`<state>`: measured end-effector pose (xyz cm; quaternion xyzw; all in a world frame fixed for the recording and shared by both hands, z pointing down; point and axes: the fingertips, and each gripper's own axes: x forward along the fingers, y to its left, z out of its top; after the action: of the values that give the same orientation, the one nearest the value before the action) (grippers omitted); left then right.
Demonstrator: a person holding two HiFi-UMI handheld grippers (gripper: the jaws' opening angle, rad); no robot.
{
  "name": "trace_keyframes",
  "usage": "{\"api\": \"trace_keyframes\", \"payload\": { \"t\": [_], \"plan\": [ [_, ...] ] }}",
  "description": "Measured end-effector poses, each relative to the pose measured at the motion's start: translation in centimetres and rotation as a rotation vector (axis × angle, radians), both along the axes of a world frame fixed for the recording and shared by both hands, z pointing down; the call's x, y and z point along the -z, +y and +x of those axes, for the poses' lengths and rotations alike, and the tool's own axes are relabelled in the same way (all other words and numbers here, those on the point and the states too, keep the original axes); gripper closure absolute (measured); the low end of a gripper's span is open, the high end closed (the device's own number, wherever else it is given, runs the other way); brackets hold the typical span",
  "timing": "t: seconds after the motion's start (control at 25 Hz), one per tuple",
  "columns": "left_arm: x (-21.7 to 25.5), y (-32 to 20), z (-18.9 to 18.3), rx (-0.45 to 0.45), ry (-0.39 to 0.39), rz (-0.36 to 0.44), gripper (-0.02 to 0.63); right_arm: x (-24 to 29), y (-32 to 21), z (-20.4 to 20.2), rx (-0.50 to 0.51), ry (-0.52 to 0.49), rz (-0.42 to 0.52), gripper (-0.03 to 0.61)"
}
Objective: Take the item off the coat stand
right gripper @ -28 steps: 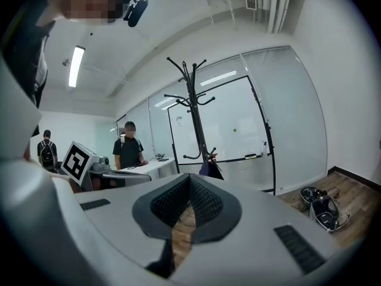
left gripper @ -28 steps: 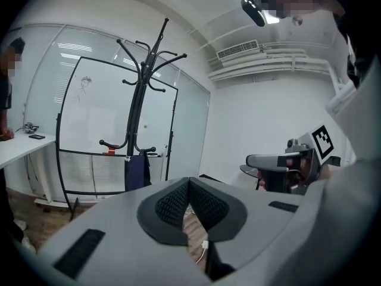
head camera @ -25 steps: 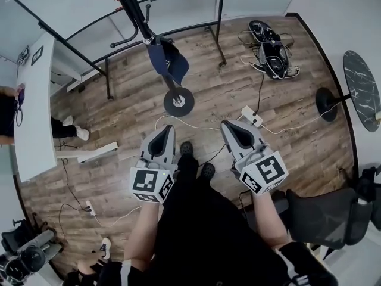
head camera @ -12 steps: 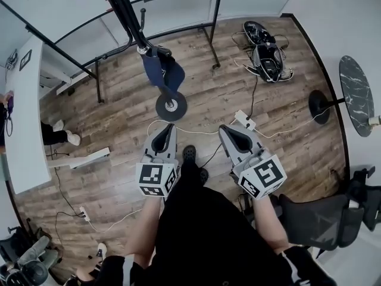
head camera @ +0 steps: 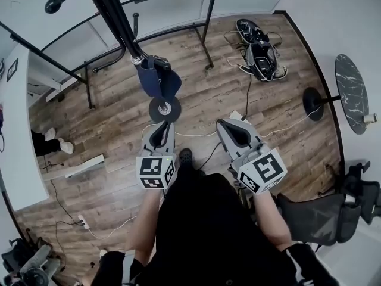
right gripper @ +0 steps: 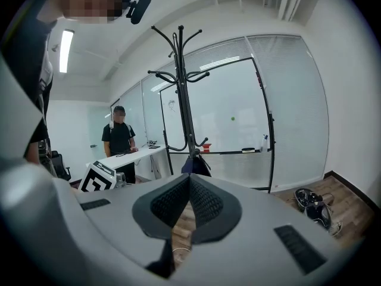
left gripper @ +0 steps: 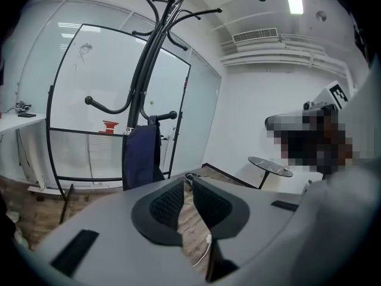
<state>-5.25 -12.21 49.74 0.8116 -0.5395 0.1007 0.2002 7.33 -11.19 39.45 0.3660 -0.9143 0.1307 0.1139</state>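
Off to the left stood the tall black metal coat stand [head camera: 113, 11], with the dark blue fabric item [head camera: 156, 79] hanging low on its pole. We held our left gripper [head camera: 162, 130] forward, forearm outstretched, pointing toward the stand, its jaws opening a crack with nothing between them. Beside it, our right gripper [head camera: 226, 127] reached out level, jaws closed and empty.

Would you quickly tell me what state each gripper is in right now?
Left gripper: jaws opening, slightly apart, nothing between them.
Right gripper: jaws shut, holding nothing.
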Motion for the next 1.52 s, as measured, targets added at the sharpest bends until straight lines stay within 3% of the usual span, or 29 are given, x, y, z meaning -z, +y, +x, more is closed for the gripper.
{"api": "trace_keyframes", "payload": {
  "t": [0.4,0.68,1.24,1.52],
  "plan": [
    [-4.0,-2.3,-0.7,0.067,0.015,-0.078,0.529,-1.3,-1.5,-0.6,0.025,0.028,-0.047,0.549],
    [-6.3,-3.9,-0.9,0.171,0.046,-0.108,0.505,-2.2,-2.2,0.9,0.062,0.098,-0.054,0.549],
    [-11.5,-8.0,-1.8,0.431,0.182,-0.221,0.463,-4.4,-2.9,2.8,0.099,0.115,-0.117,0.549],
    [-12.8,-9.3,-2.6,0.522,0.171,-0.246,0.462,-4.8,-3.2,4.6,0.071,0.123,-0.135,0.549]
  ]
}}
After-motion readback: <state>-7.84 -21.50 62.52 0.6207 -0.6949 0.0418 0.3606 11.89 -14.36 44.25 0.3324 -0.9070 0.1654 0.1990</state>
